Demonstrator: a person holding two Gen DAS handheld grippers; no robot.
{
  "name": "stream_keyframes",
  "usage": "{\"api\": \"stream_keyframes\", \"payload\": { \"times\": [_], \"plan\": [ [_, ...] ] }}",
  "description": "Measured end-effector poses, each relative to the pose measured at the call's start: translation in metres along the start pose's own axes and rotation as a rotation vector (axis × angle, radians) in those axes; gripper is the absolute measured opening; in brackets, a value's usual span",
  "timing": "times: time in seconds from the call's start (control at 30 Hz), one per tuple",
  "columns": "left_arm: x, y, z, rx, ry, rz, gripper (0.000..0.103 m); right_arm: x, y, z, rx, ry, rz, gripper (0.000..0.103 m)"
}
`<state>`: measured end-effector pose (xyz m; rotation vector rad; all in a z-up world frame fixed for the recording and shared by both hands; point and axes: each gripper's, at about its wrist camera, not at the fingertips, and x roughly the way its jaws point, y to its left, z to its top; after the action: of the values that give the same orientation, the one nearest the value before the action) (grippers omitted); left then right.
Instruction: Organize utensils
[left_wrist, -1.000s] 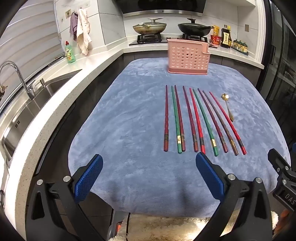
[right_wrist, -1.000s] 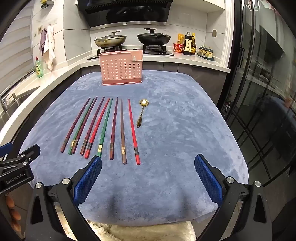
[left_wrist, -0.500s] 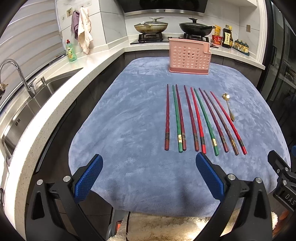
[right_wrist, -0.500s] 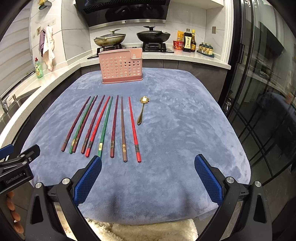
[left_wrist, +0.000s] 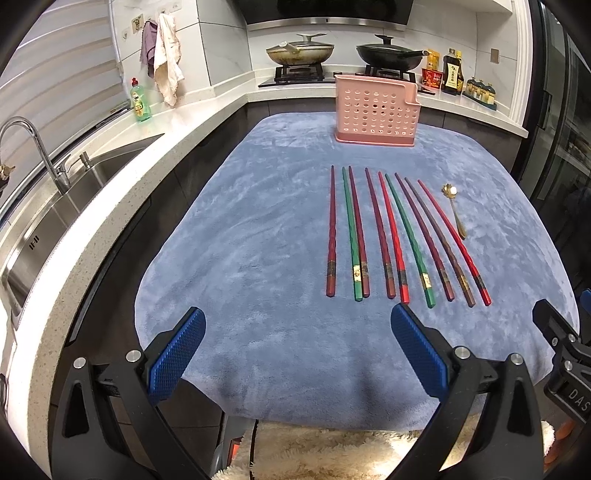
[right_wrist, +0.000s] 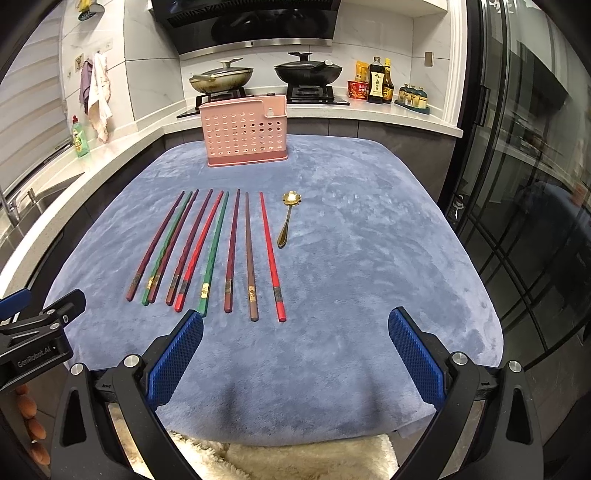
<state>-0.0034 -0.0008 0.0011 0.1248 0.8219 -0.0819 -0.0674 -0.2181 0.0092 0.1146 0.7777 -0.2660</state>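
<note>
Nine chopsticks (right_wrist: 207, 254) lie side by side on the blue cloth (right_wrist: 369, 258), fanned slightly in the middle left of the right wrist view, thick ends toward the bottom of the frame. That layout looks deliberate: each stick is separate enough from its neighbours to be pinched singly, though the green one and the dark one beside it at the left of the row appear to touch along their length, and the same goes for a red and a dark stick near the centre. A small gold spoon (right_wrist: 288, 218) lies just right of the row, bowl toward the top of the frame, apart from the last red stick.

The pink perforated holder (right_wrist: 245, 134) stands upright at the far edge of the cloth, upper centre in both views, well apart from the utensils. It appears empty, so the sorting has probably not begun.

The right gripper (right_wrist: 295, 354) sits at the bottom of its frame with the blue pads spread wide and nothing between them; its left pad is just below the thick end of the green stick. The left gripper (left_wrist: 295, 350) is likewise wide and empty at the bottom of its own view, with its right pad near the red stick's end.

Nothing lies between the utensils and the holder. The sink (left_wrist: 55, 206) and dish soap bottle (left_wrist: 140, 101) sit off to the left, pans (left_wrist: 299, 51) and sauce bottles (left_wrist: 452, 72) behind on the counter, all clear of the path.
</note>
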Motion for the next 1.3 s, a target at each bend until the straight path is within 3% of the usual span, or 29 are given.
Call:
{"api": "stream_keyframes", "payload": {
  "times": [1.3],
  "plan": [
    [-0.0031, 0.0001, -0.0012, 0.0, -0.009, -0.003, 0.096, -0.0012, 0.0033, -0.0017, -0.008, 0.008, -0.007, 0.096]
  ]
}}
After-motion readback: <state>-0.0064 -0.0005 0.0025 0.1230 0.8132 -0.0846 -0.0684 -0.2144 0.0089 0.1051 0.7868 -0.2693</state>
